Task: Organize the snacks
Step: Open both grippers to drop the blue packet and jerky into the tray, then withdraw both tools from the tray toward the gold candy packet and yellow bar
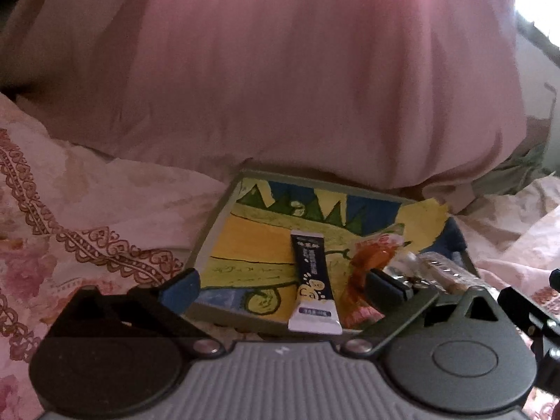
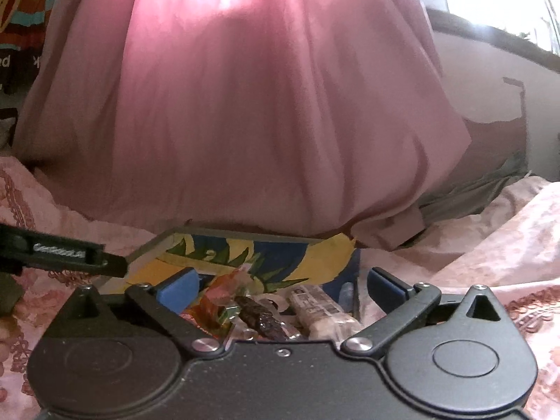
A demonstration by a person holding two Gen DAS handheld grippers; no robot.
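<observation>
So, barely started. Your left claw [image 1: 283, 283] wide open, empty, dark stick pack [image 1: 313, 285] between fingers on board [image 1: 224, 238]. Right claw [image 2: 281, 285] wide open, empty, over snack pile [image 2: 266, 311] at board's right side. All still unsorted.

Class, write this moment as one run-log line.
left gripper: open over dark stick packet | right gripper: open over snack pile | painted tray: on bedding

Probably a bedroom: floral bedding [image 1: 87, 210], pink curtain [image 2: 262, 105].

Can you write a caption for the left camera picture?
Open left gripper facing a dark snack stick on a painted tray.
</observation>
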